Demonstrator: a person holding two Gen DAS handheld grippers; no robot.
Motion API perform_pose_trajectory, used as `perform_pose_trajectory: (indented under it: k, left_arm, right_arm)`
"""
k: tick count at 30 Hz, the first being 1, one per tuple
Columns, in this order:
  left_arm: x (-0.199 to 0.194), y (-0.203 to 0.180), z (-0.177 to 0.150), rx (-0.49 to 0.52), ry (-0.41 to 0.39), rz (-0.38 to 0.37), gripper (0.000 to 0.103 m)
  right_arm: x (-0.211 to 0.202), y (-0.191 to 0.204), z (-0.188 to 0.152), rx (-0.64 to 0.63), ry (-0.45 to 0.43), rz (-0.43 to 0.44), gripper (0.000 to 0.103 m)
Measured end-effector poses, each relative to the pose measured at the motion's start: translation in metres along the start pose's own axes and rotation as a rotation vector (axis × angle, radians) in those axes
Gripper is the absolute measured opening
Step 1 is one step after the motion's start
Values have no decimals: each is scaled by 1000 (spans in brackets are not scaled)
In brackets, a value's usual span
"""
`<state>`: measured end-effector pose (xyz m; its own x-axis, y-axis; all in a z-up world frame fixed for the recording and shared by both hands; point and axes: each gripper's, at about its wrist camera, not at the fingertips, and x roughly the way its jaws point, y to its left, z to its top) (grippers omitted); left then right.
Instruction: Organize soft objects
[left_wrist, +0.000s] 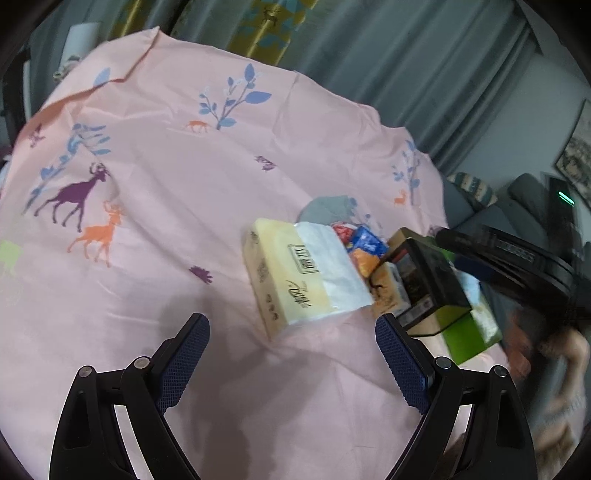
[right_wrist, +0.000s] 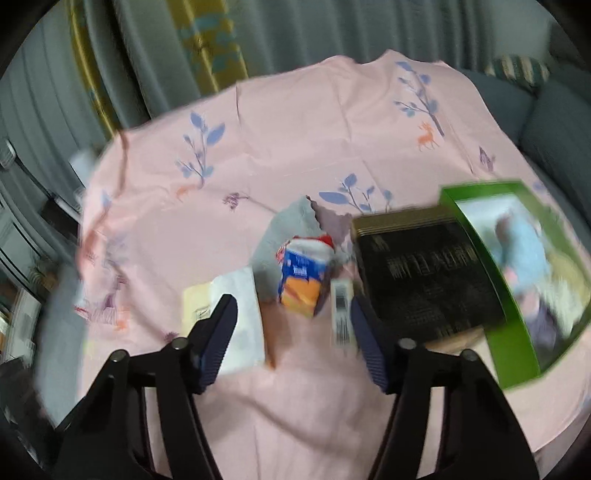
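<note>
On a table draped in a pink cloth (left_wrist: 207, 192) printed with deer and blue branches, a cluster of soft goods sits toward the right side. A yellow-and-white tissue pack (left_wrist: 299, 273) lies nearest the left hand-held gripper (left_wrist: 291, 365), which hangs above the cloth just short of the pack, its blue-padded jaws spread wide and holding nothing. Behind the pack, touching it, stands a small blue-and-orange tissue packet (left_wrist: 364, 253), with a folded grey cloth (left_wrist: 325, 208) lying just beyond.

To the right, a dark box lid (left_wrist: 428, 273) leans against a green box (left_wrist: 465, 339); in the right wrist view the green box (right_wrist: 517, 343) holds pale blue and lilac soft items, too blurred to identify. The right hand-held gripper (right_wrist: 293, 328) hovers over the same cluster, jaws also wide apart and empty, with the small packet (right_wrist: 301, 280) framed just ahead between its fingers, the tissue pack (right_wrist: 236, 295) partly behind the left finger and the dark lid (right_wrist: 424, 277) beside the right one. Grey curtains (left_wrist: 406, 51) hang behind the table.
</note>
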<state>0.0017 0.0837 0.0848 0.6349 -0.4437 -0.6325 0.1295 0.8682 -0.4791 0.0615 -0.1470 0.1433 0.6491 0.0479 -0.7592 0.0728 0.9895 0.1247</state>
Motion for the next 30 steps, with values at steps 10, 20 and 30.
perform_pose_trajectory:
  k: [10,20,30]
  left_arm:
    - [1,15,4,-70,19,5,92]
    - [9,16,5,-61,57,20,92]
    - [16,13,3,-41,75,30,92]
  right_arm:
    - [113,28,44,-202,236,-180,46]
    - [159,32,44,-302,326,-204,48]
    - [124,27,40,-267,254,-111,19]
